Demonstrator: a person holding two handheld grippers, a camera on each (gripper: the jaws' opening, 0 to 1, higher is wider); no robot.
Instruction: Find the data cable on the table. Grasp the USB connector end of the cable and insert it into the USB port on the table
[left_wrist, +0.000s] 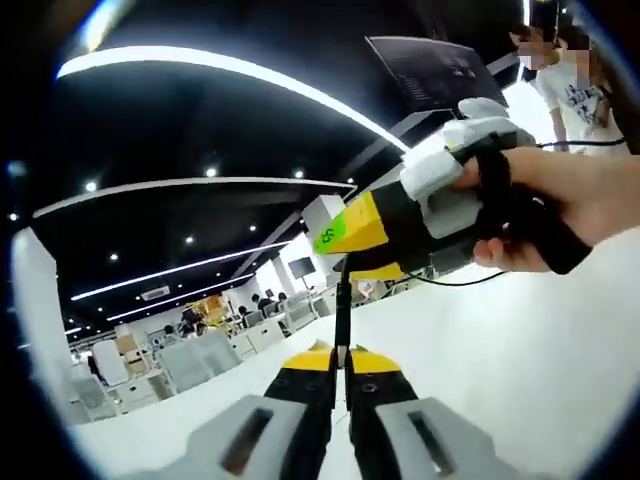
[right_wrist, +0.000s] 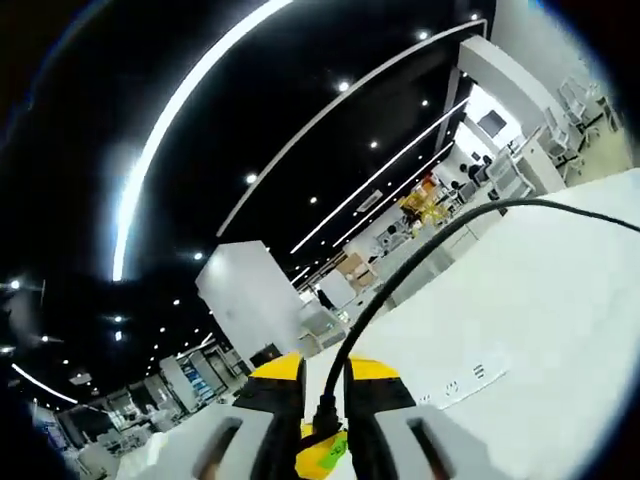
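Left claw (left_wrist: 340, 368) clenched on thin black data cable (left_wrist: 342, 310); cable rises straight to right claw (left_wrist: 343, 258), carried by hand (left_wrist: 565, 205). In right gripper view, right claw grips cable's thicker end; cable arcs rightward above white counter (right_wrist: 560, 320); long ceiling light strips (right_wrist: 180, 130) behind.

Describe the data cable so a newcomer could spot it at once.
In the right gripper view, start at the white table, then the yellow-tipped right gripper at the bottom. The data cable rises from between its jaws and arcs across the table. It is the one thin black line there, unlike the flat white strip nearby.
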